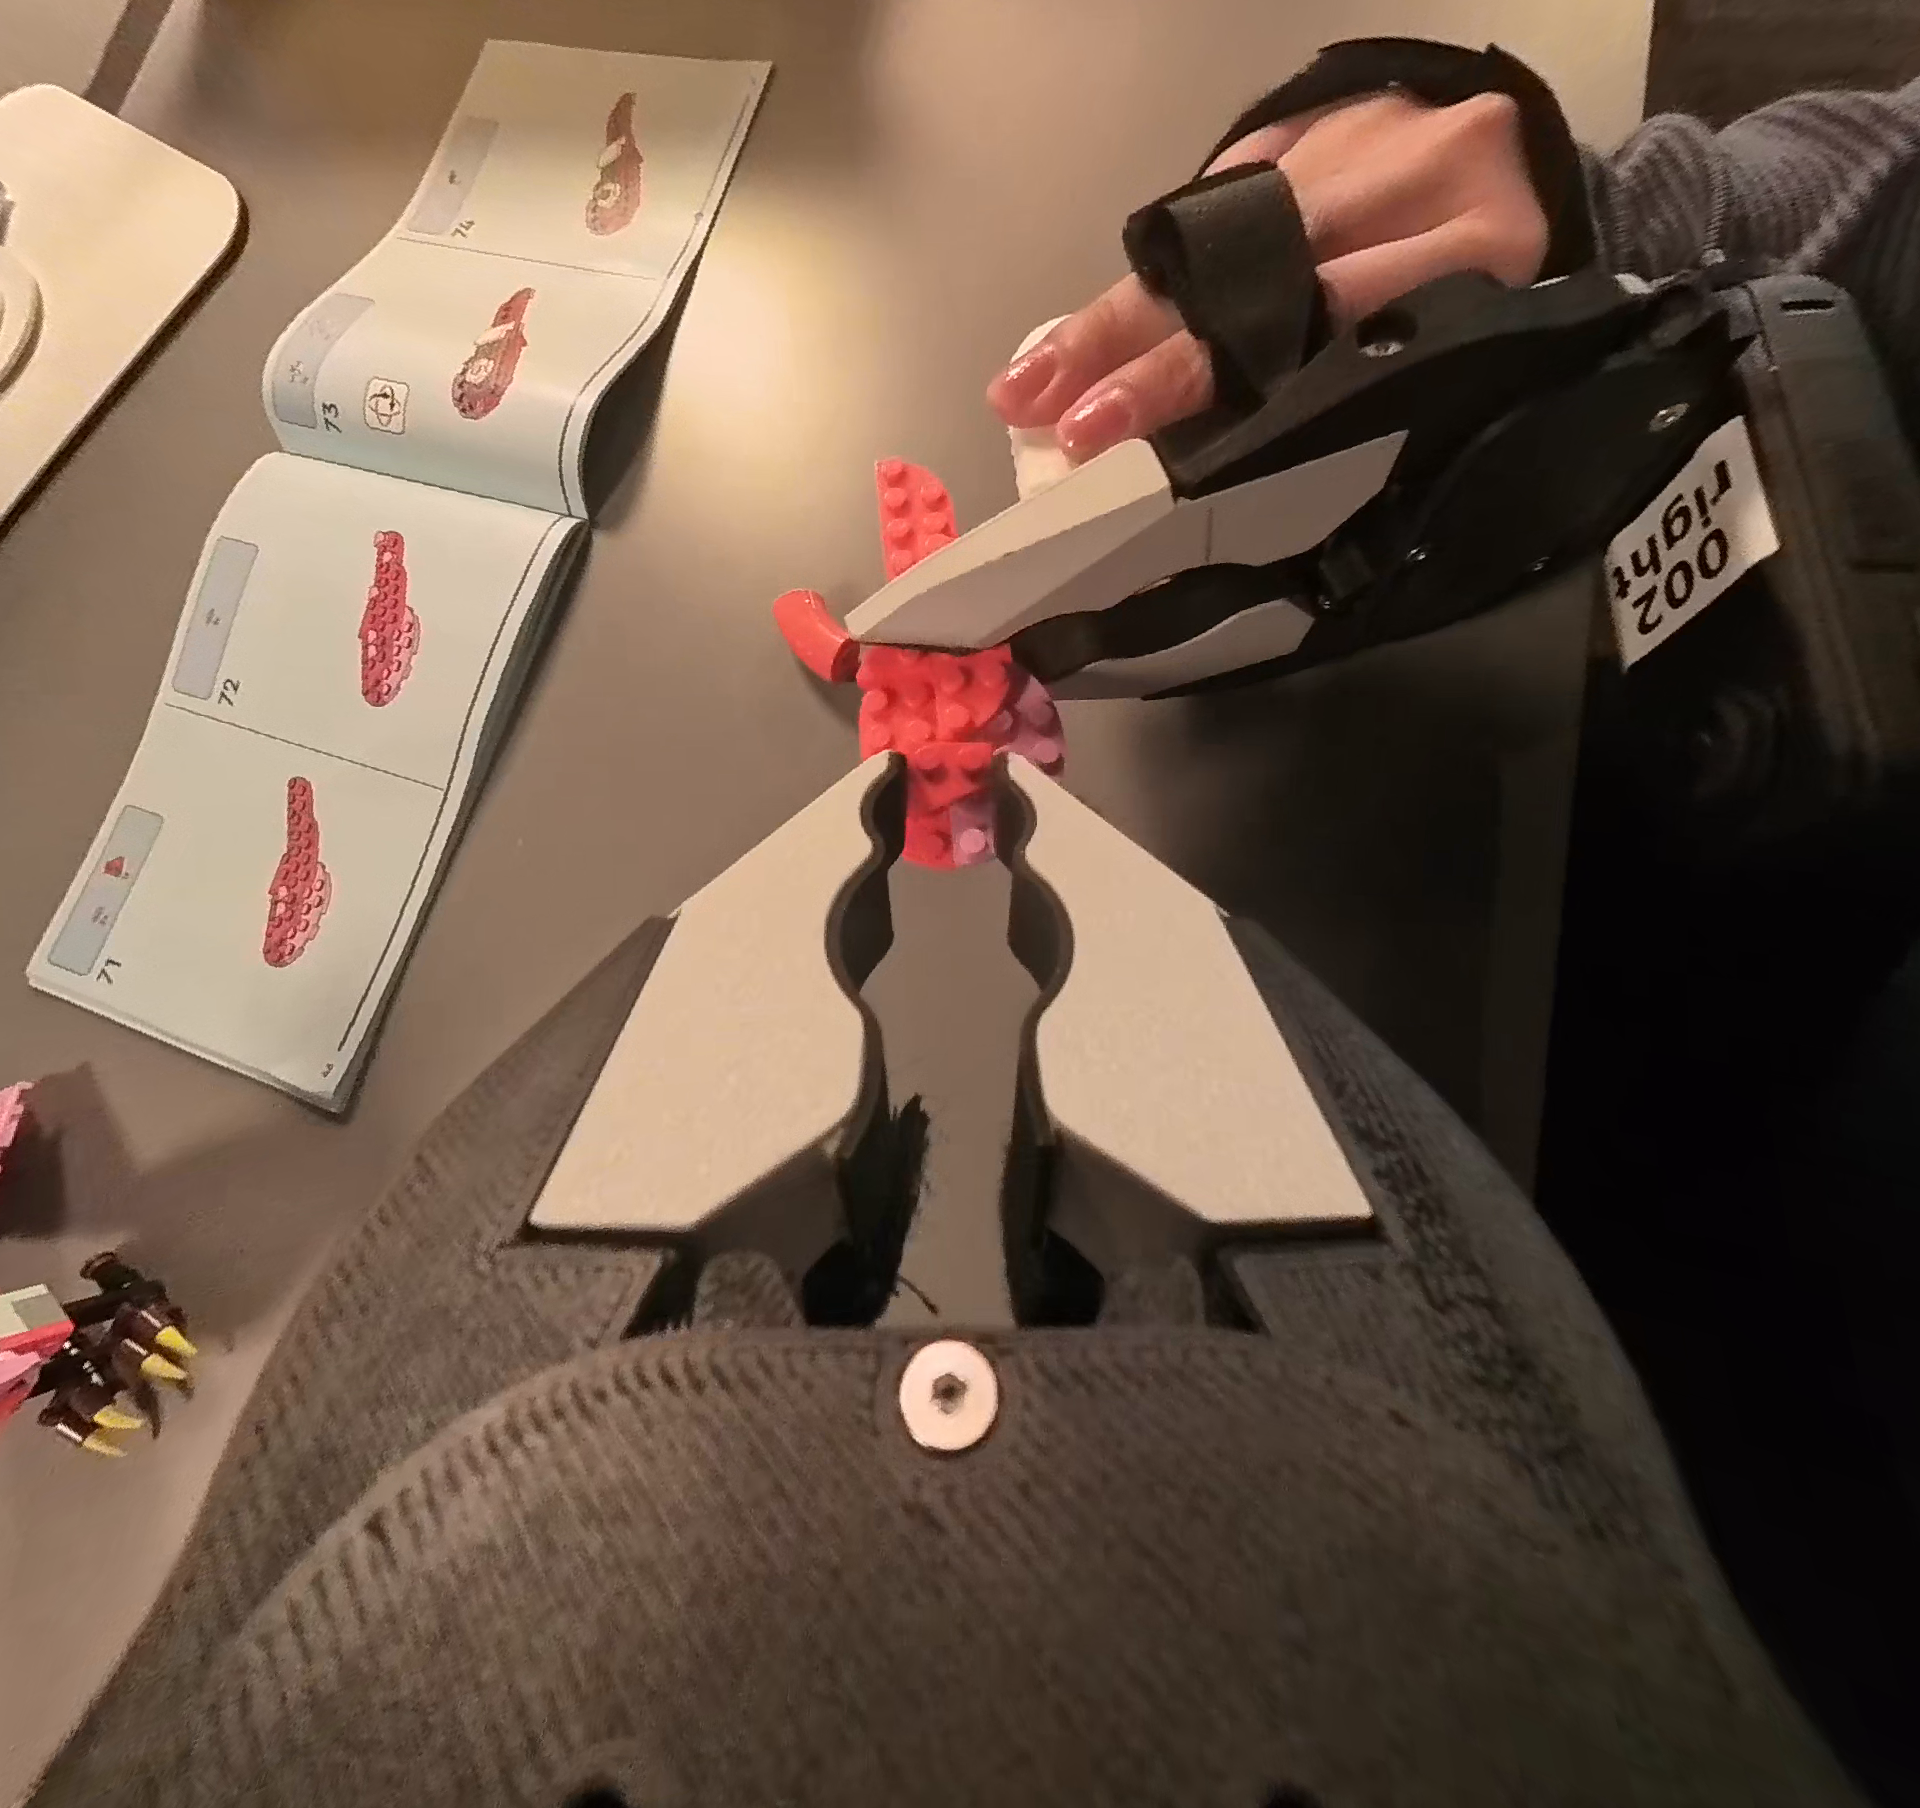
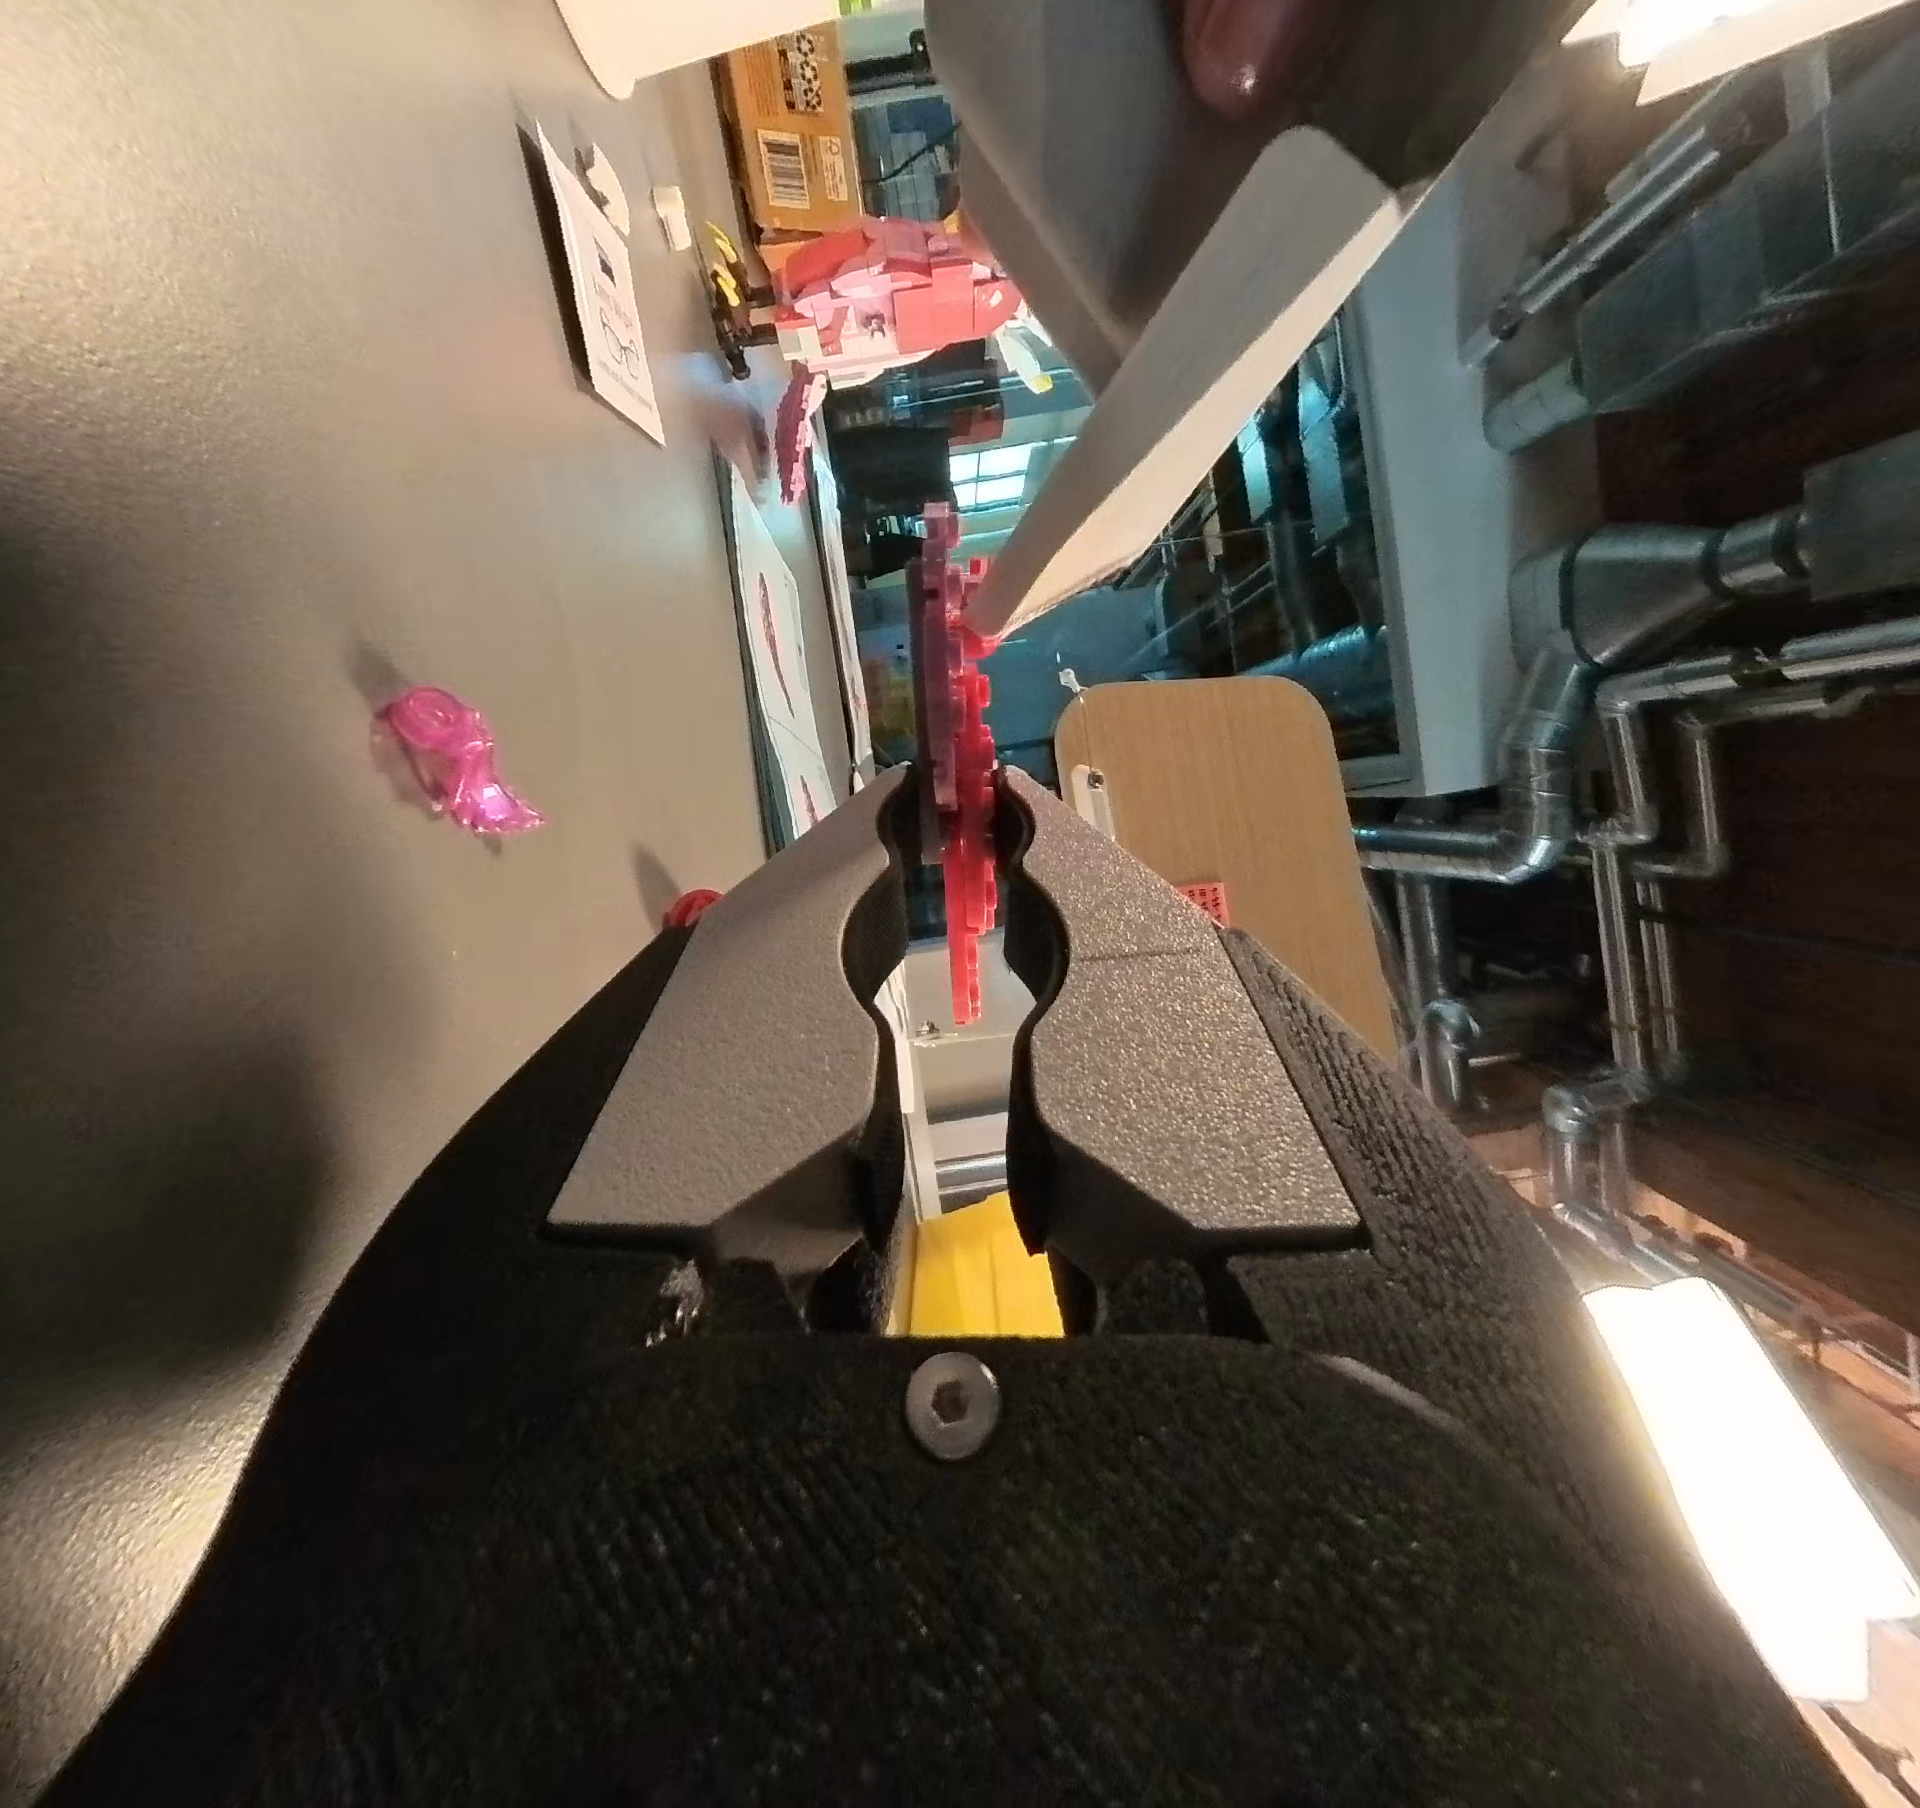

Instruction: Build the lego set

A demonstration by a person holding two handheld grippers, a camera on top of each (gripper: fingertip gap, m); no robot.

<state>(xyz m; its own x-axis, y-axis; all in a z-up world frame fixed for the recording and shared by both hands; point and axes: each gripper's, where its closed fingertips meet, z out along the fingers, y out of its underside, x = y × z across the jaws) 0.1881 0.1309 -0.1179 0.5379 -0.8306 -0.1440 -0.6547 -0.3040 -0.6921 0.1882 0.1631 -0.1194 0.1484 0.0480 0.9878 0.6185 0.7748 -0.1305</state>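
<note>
Two hand-held tongs meet over a grey worktop (image 1: 665, 875), both gripping one small brick plate (image 1: 940, 719), a flat studded piece in coral red with pink-purple tiles, held in the air above the worktop. The left tongs (image 1: 951, 782) come from below in the left wrist view and close on the plate's near end, one pad on each side edge. The right tongs (image 1: 935, 631), held by a hand (image 1: 1351, 241) in a black strap, come from the right and clamp the plate across its faces; the right wrist view shows the plate edge-on between the pads (image 2: 878, 823). A curved red piece (image 1: 816, 628) sticks out by the right tips. An open booklet (image 1: 416, 563) lies to the left, a clawed model (image 1: 114, 1343) near the worktop's left edge. The likely risks: the tongs pulling or twisting against each other could pop the layered plates apart, and the narrow left hold could slip, dropping pieces onto the worktop.
</note>
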